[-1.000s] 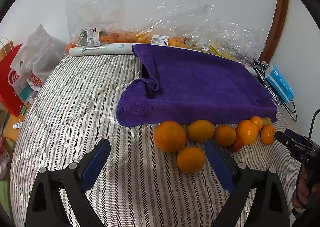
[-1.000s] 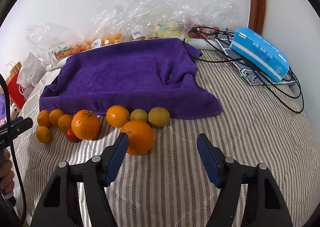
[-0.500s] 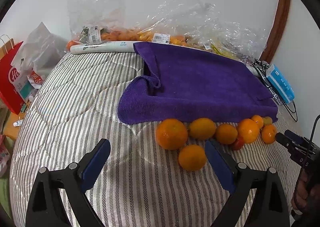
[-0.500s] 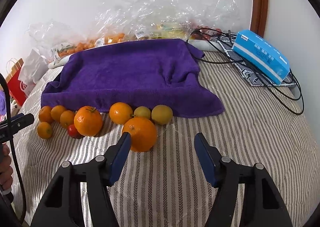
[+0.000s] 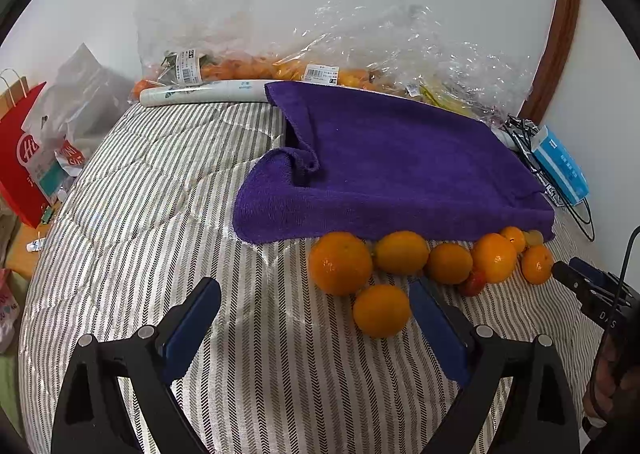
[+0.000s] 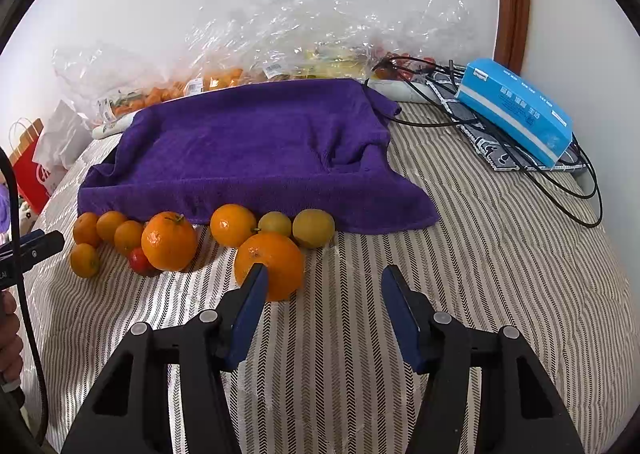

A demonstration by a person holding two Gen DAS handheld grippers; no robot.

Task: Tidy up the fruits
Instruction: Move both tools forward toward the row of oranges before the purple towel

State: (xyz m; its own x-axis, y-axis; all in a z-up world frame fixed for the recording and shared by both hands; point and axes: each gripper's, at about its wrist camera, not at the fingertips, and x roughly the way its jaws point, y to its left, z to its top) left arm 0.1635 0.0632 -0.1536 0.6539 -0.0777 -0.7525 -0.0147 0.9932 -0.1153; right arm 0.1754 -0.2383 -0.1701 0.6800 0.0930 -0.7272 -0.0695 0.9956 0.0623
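Note:
Several oranges lie in a row on the striped bed along the front edge of a purple towel [image 5: 392, 170] [image 6: 256, 150]. In the left wrist view a large orange [image 5: 340, 263] and a smaller one [image 5: 381, 310] lie just ahead, between the fingers of my open, empty left gripper [image 5: 316, 306]. In the right wrist view a big orange [image 6: 269, 266] sits at my left fingertip, with two yellow-green fruits [image 6: 313, 227] and a small red fruit [image 6: 139, 260] nearby. My right gripper [image 6: 323, 288] is open and empty.
Clear plastic bags of fruit [image 5: 280, 66] [image 6: 280, 54] lie against the back wall. A blue box [image 6: 516, 106] rests on cables at the right. A red paper bag [image 5: 20, 150] stands off the bed's left edge. A white roll [image 5: 200, 91] lies behind the towel.
Both grippers have moved slightly forward toward the row of fruit. The big orange now sits against the right gripper's left fingertip. No fruit has moved.

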